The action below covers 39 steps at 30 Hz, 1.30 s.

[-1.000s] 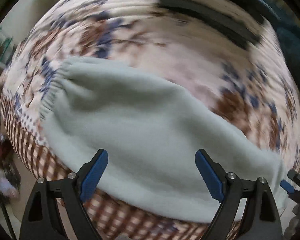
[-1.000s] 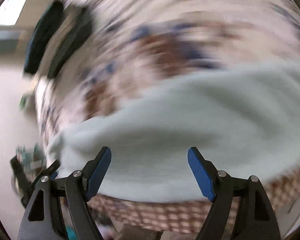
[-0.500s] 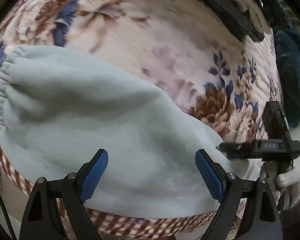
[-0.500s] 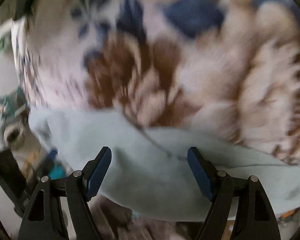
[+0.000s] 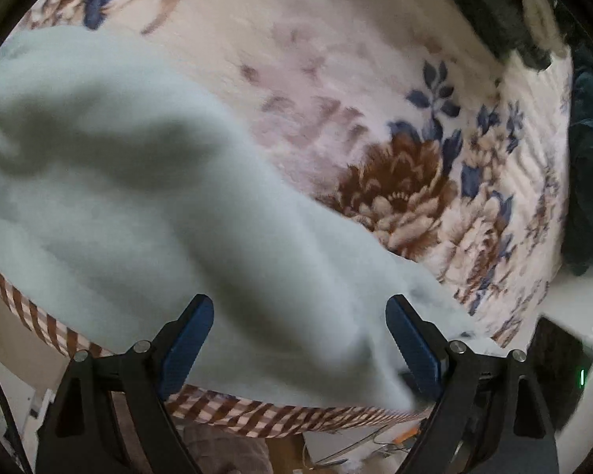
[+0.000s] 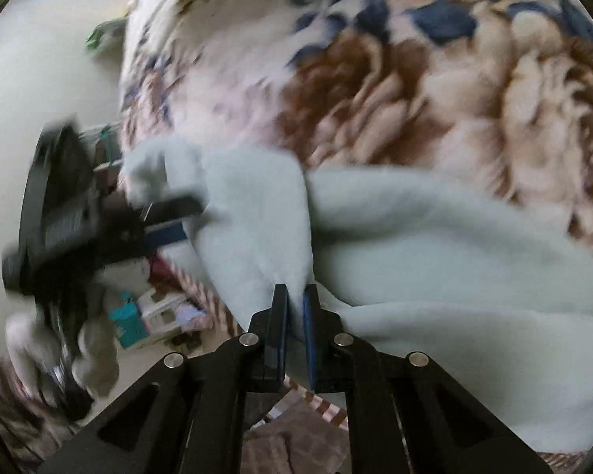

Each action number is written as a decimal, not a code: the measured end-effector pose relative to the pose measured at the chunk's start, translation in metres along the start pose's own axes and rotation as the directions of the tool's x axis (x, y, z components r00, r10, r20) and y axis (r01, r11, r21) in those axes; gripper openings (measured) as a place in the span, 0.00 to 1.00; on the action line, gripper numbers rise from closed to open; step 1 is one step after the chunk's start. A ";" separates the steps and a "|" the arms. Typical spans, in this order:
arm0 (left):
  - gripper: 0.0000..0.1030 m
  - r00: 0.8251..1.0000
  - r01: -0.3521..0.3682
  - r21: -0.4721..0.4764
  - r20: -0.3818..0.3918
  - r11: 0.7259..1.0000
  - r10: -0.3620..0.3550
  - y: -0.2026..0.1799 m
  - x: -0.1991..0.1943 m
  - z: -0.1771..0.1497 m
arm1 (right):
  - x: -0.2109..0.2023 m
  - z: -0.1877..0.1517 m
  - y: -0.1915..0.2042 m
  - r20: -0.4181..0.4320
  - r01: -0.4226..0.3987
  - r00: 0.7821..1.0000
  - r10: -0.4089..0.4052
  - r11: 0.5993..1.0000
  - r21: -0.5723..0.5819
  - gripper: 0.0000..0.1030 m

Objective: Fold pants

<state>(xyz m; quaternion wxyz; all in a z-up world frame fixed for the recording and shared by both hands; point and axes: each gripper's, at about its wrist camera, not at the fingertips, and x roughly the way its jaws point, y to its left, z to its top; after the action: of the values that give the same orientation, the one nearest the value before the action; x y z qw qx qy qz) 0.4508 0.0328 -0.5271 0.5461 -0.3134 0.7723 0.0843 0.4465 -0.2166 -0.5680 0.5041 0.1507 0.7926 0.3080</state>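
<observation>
Pale mint fleece pants [image 5: 146, 213] lie across the near edge of a bed with a floral blanket [image 5: 395, 126]. In the left wrist view my left gripper [image 5: 298, 339] is open, its blue pads either side of the pants' near edge, not touching the cloth. In the right wrist view my right gripper [image 6: 294, 308] is shut on a fold of the pants [image 6: 435, 245] at their end. The left gripper also shows in the right wrist view [image 6: 166, 221], open beside a pants corner.
A checked brown and white bed skirt [image 5: 257, 414] hangs below the pants. Dark clothing [image 5: 589, 166] lies at the bed's far right. Boxes and clutter [image 6: 138, 316] sit on the floor. A gloved hand [image 6: 95, 359] holds the left gripper.
My right gripper has shut on the pants' end; it was open half a second ago. The left gripper has moved closer to the pants and stays open.
</observation>
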 end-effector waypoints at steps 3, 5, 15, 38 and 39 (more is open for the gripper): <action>0.86 0.998 -0.047 -0.024 -0.031 0.999 0.047 0.001 0.023 0.006 | 0.010 -0.011 0.000 -0.038 -0.058 0.998 0.057 0.998 -0.032 0.08; 0.72 0.997 -0.073 -0.027 -0.001 0.997 0.073 0.006 0.026 0.005 | 0.021 -0.007 -0.001 -0.089 -0.082 0.993 0.078 0.995 -0.049 0.11; 0.62 0.995 -0.044 0.014 0.088 0.999 0.043 0.022 0.009 -0.013 | 0.019 0.063 -0.043 -0.137 -0.174 0.974 0.180 0.983 0.058 0.66; 0.62 0.983 -0.042 -0.054 0.177 0.998 0.051 0.098 -0.025 -0.022 | 0.090 0.117 0.019 -0.042 -0.154 0.986 0.159 0.983 0.102 0.17; 0.62 0.985 -0.051 -0.062 0.164 0.997 0.060 0.104 -0.020 -0.020 | 0.076 0.120 0.024 0.009 -0.125 0.992 0.124 0.990 0.071 0.15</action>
<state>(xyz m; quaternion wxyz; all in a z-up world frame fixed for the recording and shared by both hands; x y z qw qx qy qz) 0.3791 0.1131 -0.5229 0.5968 -0.2993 0.7298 0.1474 0.5180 -0.1159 -0.6422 0.4800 0.2187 0.7910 0.3099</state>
